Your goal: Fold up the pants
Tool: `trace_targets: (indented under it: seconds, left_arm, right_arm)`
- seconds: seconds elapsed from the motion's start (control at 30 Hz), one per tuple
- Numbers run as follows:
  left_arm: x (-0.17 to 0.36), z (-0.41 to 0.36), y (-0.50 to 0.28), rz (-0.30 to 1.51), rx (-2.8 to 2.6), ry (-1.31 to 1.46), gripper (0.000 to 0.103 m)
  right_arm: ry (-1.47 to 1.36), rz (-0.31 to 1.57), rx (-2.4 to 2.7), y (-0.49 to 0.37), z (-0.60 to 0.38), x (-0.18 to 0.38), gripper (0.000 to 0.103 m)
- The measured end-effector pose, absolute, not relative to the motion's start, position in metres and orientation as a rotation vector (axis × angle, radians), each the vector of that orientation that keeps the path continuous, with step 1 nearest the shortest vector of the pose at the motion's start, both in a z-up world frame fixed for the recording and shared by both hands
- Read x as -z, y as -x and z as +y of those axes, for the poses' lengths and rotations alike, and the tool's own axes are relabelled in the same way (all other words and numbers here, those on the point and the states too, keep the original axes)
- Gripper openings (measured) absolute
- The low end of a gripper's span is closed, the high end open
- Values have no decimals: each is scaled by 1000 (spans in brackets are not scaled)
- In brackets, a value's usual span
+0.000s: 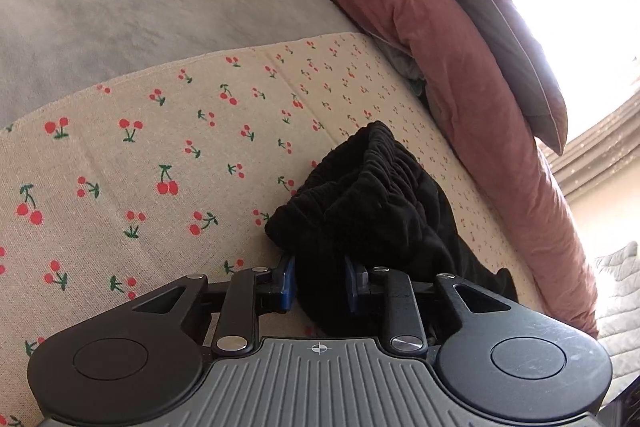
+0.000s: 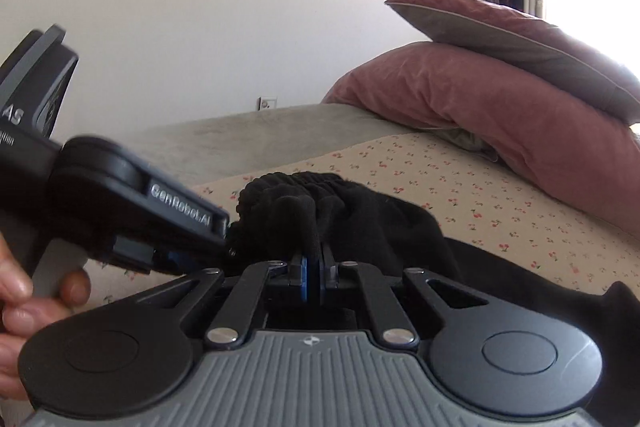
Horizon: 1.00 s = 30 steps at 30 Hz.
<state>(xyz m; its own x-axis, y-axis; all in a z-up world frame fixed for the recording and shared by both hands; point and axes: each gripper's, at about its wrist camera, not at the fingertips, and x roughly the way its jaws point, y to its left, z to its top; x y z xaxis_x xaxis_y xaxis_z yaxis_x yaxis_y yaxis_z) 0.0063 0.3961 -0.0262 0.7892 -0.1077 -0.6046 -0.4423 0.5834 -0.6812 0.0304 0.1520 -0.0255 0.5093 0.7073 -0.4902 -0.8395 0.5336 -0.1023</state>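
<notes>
Black pants bunched, pinched in left gripper and right gripper.

- My left gripper: black linkage arms, blue pads, silver screws, ribbed grey body.
- My right gripper matches; white "GenRobot.AI" lettering.

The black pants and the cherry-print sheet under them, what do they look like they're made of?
Black pants: seemingly a soft, matte knit, perhaps fleece or jersey; the waistband is gathered into tight elastic ruffles and nothing shines. Cherry-print sheet: likely a plain-woven cotton or linen blend, beige and matte; a fine grid-like weave shows up close, with flat red cherries printed on it. Fibre content cannot be confirmed by look alone.
</notes>
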Motion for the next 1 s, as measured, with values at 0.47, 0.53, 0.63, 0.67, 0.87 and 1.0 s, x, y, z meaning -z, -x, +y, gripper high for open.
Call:
trace_targets:
  seconds: [0.47, 0.53, 0.63, 0.67, 0.87, 1.0]
  left_arm:
    - [-19, 405, -2, 446, -235, 787, 33]
    - [-28, 395, -7, 413, -232, 724, 43]
    - [-37, 382, -15, 367, -218, 669, 62]
    - [-38, 379, -20, 367, -215, 669, 62]
    - [-34, 362, -60, 404, -200, 681, 62]
    - [-42, 332, -72, 361, -158, 555, 62]
  right_arm:
    - [274, 564, -1005, -33, 143, 31, 18]
    - [196, 542, -1004, -42, 124, 17, 25]
    - [140, 477, -959, -67, 84, -5, 33]
    - [135, 464, -908, -82, 68, -11, 33]
    - [140, 559, -610, -195, -15, -20, 32]
    - [156, 673, -597, -243, -23, 0, 32]
